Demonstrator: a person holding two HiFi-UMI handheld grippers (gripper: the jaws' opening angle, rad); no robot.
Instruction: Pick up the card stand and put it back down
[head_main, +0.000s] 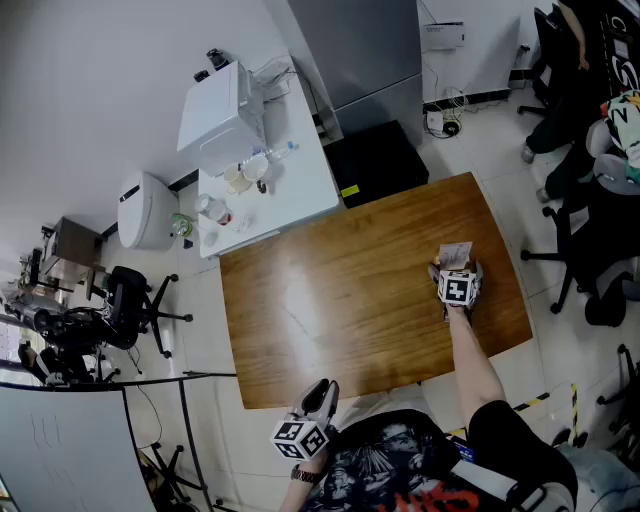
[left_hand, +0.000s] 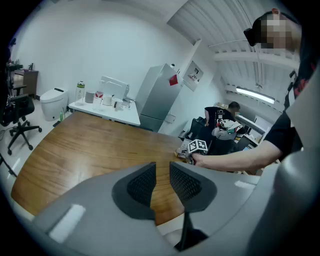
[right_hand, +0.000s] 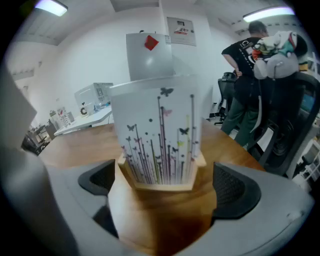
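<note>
The card stand (right_hand: 161, 172) is a small pale wooden base holding an upright white card (right_hand: 159, 132) printed with dark stems and butterflies. It stands on the brown wooden table (head_main: 340, 290) near the right edge, also seen as the card stand (head_main: 455, 256) in the head view. My right gripper (right_hand: 162, 187) is open, its jaws wide on either side of the base without touching it. My left gripper (left_hand: 161, 182) hangs off the table's near edge, jaws nearly together with nothing between them; it shows as the left gripper (head_main: 320, 397) in the head view.
A white side table (head_main: 265, 170) with a printer, bottles and cups adjoins the far left corner. A black box (head_main: 378, 162) sits on the floor behind. Office chairs (head_main: 590, 230) and a person stand to the right; another chair (head_main: 125, 300) is at left.
</note>
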